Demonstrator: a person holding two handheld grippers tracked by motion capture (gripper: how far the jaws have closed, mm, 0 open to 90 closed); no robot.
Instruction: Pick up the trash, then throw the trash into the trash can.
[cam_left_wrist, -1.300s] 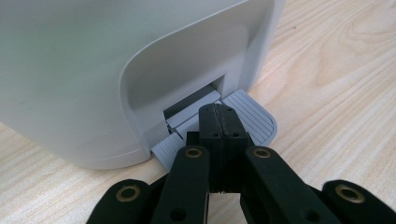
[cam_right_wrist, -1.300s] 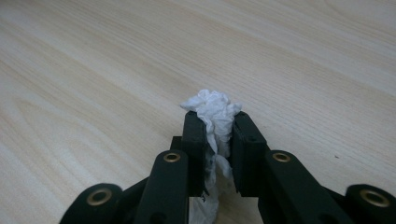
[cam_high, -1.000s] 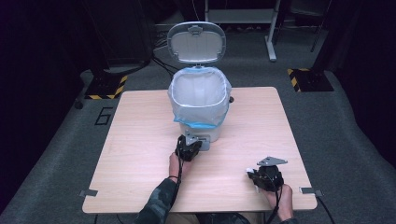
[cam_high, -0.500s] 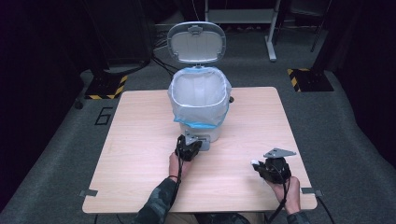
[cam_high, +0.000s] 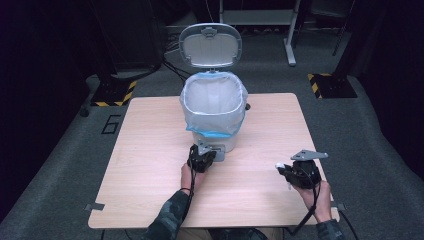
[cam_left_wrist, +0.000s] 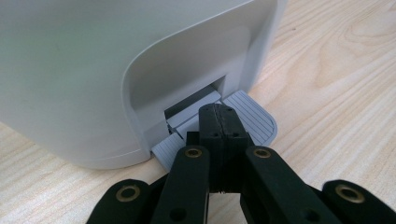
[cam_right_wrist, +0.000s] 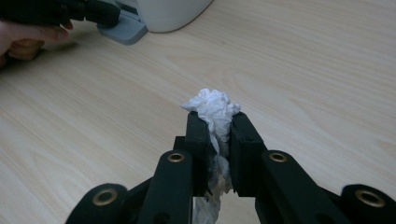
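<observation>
Pressing the bin's pedal (cam_left_wrist: 254, 119) with jaws closed, left claw (cam_left_wrist: 218, 122) keeps the lid (cam_high: 210, 45) up. Right claw (cam_right_wrist: 219, 127), clamping the crumpled tissue (cam_right_wrist: 212, 109), has drifted right over the counter (cam_high: 150, 155); drop into the bin (cam_high: 214, 107) probably next.

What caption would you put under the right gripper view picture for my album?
The right hand-held gripper pinches a crumpled white tissue above the wooden table, the bin's grey pedal beyond.
</observation>
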